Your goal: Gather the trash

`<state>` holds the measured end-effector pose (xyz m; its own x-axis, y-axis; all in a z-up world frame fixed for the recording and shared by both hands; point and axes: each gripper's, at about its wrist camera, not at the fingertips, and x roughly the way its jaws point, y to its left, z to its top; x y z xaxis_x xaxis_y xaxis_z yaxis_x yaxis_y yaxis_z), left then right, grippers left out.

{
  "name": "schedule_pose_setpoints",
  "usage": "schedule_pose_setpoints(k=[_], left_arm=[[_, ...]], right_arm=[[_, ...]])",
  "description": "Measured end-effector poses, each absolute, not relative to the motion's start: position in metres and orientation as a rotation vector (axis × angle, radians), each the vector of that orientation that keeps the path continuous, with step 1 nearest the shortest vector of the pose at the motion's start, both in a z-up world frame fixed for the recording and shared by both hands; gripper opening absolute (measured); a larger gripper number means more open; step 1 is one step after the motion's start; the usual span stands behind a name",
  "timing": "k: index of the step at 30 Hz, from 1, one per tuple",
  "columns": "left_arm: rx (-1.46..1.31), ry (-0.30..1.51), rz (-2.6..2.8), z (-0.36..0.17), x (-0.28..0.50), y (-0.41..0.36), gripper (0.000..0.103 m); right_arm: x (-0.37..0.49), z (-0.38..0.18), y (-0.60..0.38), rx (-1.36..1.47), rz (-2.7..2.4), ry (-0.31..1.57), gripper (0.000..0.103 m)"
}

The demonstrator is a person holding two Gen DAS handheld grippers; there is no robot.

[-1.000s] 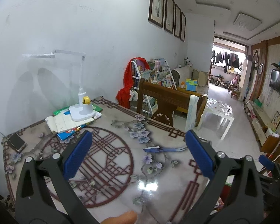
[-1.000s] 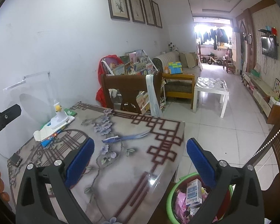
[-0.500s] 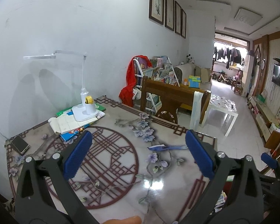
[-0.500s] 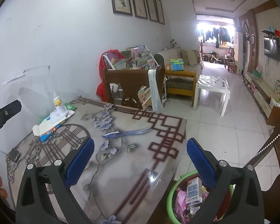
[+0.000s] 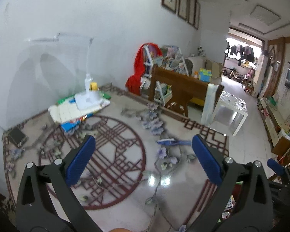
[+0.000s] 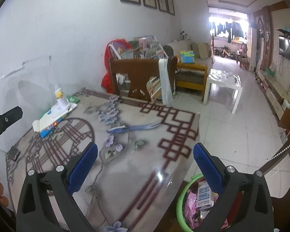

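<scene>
Both tools, left tool (image 5: 143, 160) and right tool (image 6: 145, 166), hang spread and empty over the table (image 6: 145, 174); trash sits in the green-rimmed bin (image 6: 180, 197) below the table's near corner, no loose litter visible on top — collection looks essentially finished.

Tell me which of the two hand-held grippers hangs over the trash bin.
The right hand-held gripper: its own view shows the green-rimmed trash bin under its right finger. The left hand-held gripper hangs over the table.
</scene>
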<state>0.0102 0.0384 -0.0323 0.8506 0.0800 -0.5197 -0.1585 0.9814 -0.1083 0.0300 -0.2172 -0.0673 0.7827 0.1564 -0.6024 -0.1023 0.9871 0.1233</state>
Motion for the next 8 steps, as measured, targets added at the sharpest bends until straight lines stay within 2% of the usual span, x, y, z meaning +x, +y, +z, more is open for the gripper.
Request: schedule_pose_setpoints(k=[4, 8], left_arm=[[-0.174, 0.62, 0.231, -0.073, 0.023, 0.069, 0.098], [-0.18, 0.764, 0.363, -0.138, 0.037, 0.11, 0.098]], right_arm=[[0.055, -0.093, -0.196, 0.035, 0.17, 0.737, 0.096], [0.091, -0.144, -0.172, 0.023, 0.223, 0.914, 0.096]])
